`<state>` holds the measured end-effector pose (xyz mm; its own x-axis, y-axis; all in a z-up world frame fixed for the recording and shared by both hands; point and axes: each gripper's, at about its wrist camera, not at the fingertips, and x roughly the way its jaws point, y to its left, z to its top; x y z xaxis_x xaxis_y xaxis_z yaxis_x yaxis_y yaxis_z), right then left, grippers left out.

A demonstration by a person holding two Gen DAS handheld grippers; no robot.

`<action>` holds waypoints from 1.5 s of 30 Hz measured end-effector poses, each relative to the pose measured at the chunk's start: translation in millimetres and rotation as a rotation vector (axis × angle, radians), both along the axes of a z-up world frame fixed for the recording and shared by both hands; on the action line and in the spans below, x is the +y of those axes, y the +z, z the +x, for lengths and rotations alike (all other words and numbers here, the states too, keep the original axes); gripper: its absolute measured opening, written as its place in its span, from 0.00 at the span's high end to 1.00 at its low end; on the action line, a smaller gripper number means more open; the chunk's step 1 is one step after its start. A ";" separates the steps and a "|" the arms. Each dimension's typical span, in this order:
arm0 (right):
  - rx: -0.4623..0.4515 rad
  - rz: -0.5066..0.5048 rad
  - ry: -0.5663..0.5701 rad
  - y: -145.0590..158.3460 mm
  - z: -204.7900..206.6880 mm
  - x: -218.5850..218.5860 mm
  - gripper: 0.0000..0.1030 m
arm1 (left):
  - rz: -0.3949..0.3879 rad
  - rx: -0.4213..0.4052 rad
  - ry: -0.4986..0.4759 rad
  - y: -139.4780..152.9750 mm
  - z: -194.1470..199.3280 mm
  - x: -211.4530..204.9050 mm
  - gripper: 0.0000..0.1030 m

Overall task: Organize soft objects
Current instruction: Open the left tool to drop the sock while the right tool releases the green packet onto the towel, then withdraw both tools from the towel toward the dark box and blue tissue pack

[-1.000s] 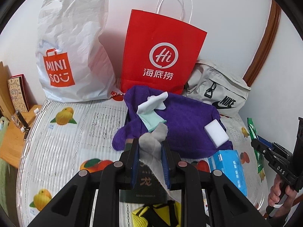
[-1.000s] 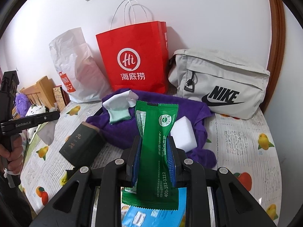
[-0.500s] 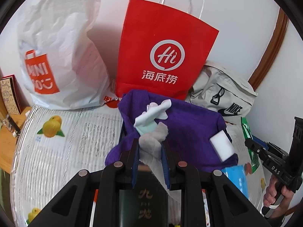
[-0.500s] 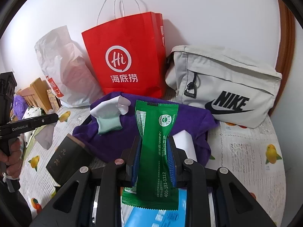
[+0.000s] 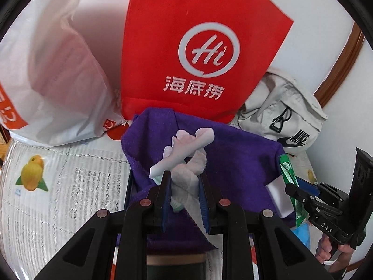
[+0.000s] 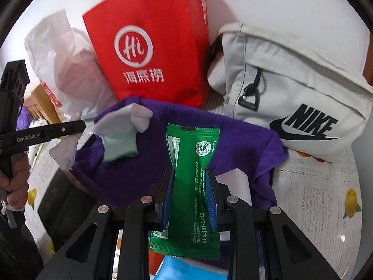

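Two loads ride in: the left hand-held gripper (image 5: pixel 184 194) pinches a crumpled tissue (image 5: pixel 190 175), the right hand-held gripper (image 6: pixel 190 196) clamps a green sachet (image 6: pixel 193 182), each poking ahead of its jaws. Probably best released low over the purple towel (image 6: pixel 233 144) ahead, short of the red bag (image 6: pixel 149 44).

Home bedroom, fruit-print mattress (image 5: pixel 58 186), shopping bags (image 5: pixel 186 46) against wall

Before me a white wall (image 6: pixel 268 2), brown wood trim (image 5: pixel 342 63) at right, and a fruit-printed bedcover (image 5: pixel 58 186) below.
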<state>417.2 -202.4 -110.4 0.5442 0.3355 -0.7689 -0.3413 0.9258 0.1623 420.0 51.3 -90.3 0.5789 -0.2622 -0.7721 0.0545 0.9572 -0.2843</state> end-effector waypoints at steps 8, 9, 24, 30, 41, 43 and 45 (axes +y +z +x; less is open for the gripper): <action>0.089 -0.062 0.015 -26.6 22.4 5.6 0.74 | 0.033 0.079 -0.003 -27.8 21.0 -4.0 0.80; 0.098 -0.067 0.015 -29.8 24.0 5.6 0.74 | 0.035 0.088 -0.006 -30.3 22.7 -4.8 0.80; 0.078 -0.100 0.022 -35.0 29.9 3.2 0.65 | 0.067 0.149 0.005 -44.3 33.0 -4.5 0.76; 0.070 -0.107 0.034 -32.5 29.7 6.7 0.55 | 0.078 0.146 0.016 -39.4 32.2 -6.0 0.61; 0.019 -0.072 0.038 -2.1 1.1 6.1 0.55 | 0.091 0.090 0.033 -8.1 4.9 2.4 0.49; 0.005 -0.063 0.037 5.0 -9.5 5.2 0.55 | 0.095 0.080 0.037 -1.0 -7.1 5.0 0.49; -0.012 -0.047 0.034 16.0 -25.5 3.9 0.55 | 0.098 0.071 0.041 5.1 -17.7 6.5 0.49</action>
